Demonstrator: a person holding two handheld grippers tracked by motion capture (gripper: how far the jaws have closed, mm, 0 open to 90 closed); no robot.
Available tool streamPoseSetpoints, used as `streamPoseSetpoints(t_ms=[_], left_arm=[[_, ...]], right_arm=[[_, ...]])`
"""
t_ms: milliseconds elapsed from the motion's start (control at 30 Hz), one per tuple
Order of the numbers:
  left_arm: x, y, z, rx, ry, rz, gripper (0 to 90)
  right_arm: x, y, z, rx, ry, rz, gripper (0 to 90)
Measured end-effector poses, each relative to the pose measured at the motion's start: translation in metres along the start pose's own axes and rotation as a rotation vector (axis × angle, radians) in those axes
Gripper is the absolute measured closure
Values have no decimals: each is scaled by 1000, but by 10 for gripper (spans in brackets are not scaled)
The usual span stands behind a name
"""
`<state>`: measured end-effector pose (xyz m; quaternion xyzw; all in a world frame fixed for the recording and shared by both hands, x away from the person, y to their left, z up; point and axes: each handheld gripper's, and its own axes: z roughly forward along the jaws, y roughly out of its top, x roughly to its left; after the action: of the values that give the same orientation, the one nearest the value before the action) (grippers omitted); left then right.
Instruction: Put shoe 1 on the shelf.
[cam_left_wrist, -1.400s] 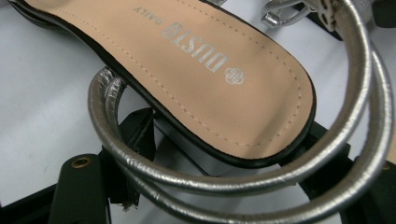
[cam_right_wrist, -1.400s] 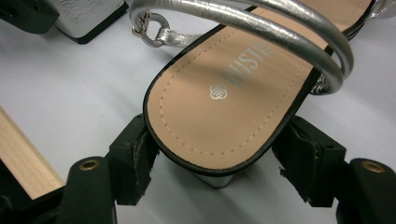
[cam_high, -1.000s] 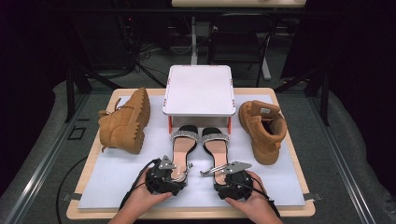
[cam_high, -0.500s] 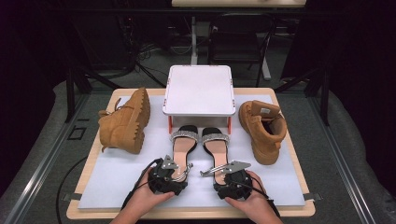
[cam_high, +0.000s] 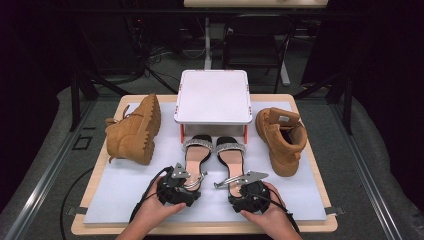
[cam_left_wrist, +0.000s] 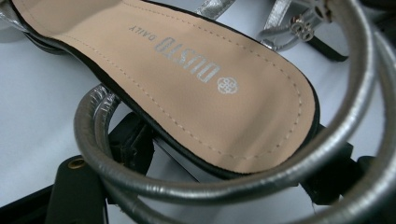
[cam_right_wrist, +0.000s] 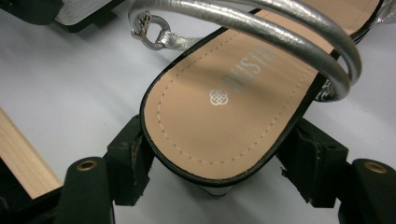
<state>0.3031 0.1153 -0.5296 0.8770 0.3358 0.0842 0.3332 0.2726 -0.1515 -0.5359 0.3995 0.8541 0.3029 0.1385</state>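
I have a pair of sandals in front of me, lying side by side on the tabletop (cam_high: 125, 200) just ahead of a white stand (cam_high: 213, 97), toes tucked under its edge and heels toward me. They look light, with a thin stiff sole and a low block heel, so I expect no strain in lifting them; the silver ankle straps are loose loops that would flop and slip, and I would leave them alone. The heel end is the firm place to take hold. My left tongs (cam_high: 192, 176) sit at the heel of the left sandal (cam_left_wrist: 187, 88), jaws standing at either side of the heel and close against it; the strap hides the contact, so whether they pinch it I cannot tell. My right tongs (cam_high: 231, 186) bracket the heel of the right sandal (cam_right_wrist: 233, 112) the same way, pads close at both edges, again too near to call. Both hands rest low near the tabletop's front edge, pointing forward. A tan boot lies on its side to the left (cam_high: 134, 131); another stands to the right (cam_high: 280, 137).
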Motion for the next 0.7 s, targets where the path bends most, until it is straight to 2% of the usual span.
streamPoseSetpoints(t_ms=[300,433,500,700], left_arm=[[10,7,0,-29,6,-27,291],[15,12,1,-36,12,-35,292],[20,17,0,-40,3,-48,293],[27,26,7,-9,-1,-52,293]], right_arm=[[0,2,-1,13,1,-5,306],[-1,3,-2,1,8,4,306],[-3,5,-4,-2,10,7,306],[-7,13,-1,-6,10,16,308]])
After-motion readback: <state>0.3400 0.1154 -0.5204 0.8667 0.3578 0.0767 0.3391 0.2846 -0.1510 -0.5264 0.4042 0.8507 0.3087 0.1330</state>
